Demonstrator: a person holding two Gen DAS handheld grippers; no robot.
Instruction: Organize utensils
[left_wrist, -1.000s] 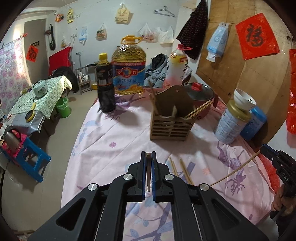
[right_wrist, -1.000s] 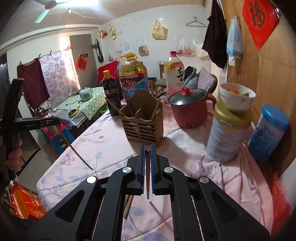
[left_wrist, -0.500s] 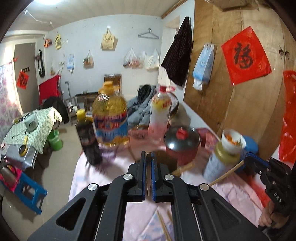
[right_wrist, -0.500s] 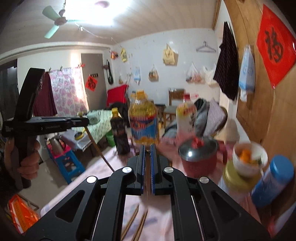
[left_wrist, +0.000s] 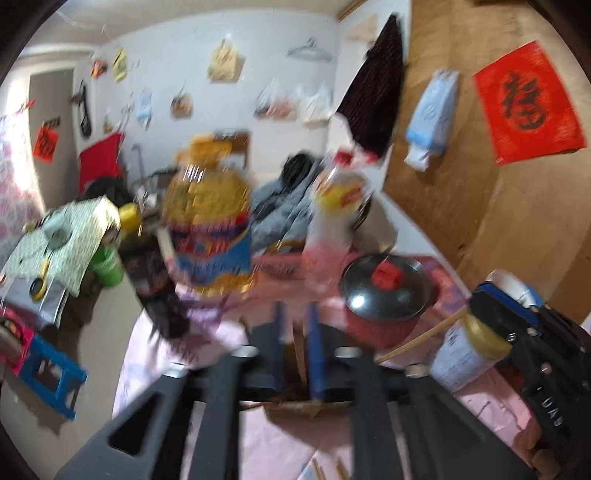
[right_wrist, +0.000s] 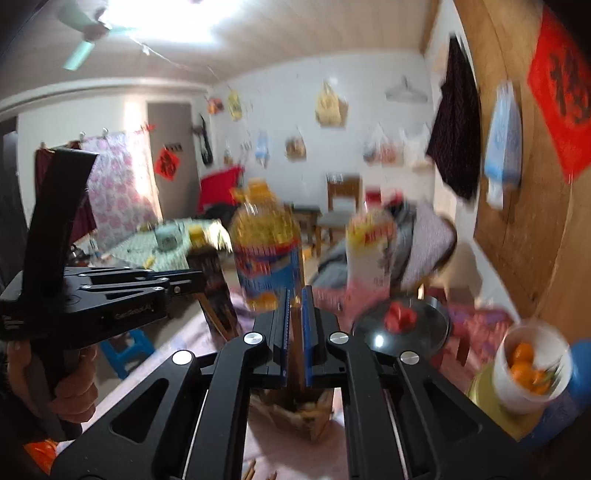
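Two claws, each apparently pinching one chopstick (right_wrist: 295, 354), holder (right_wrist: 295, 410) below

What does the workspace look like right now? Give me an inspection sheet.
Surface: pink floral tablecloth, blurred by motion.
Job's things: wooden holder directly below both tools; loose chopsticks lying on the cloth.
Clutter: oil bottle, dark bottle, red pot, tin, bowl of oranges.
Grippers: left hand-held gripper shut on left chopstick; right hand-held gripper shut on right chopstick.
Cables: nothing seen.
Surroundings: wooden wall with red banner, blue stool on the floor.
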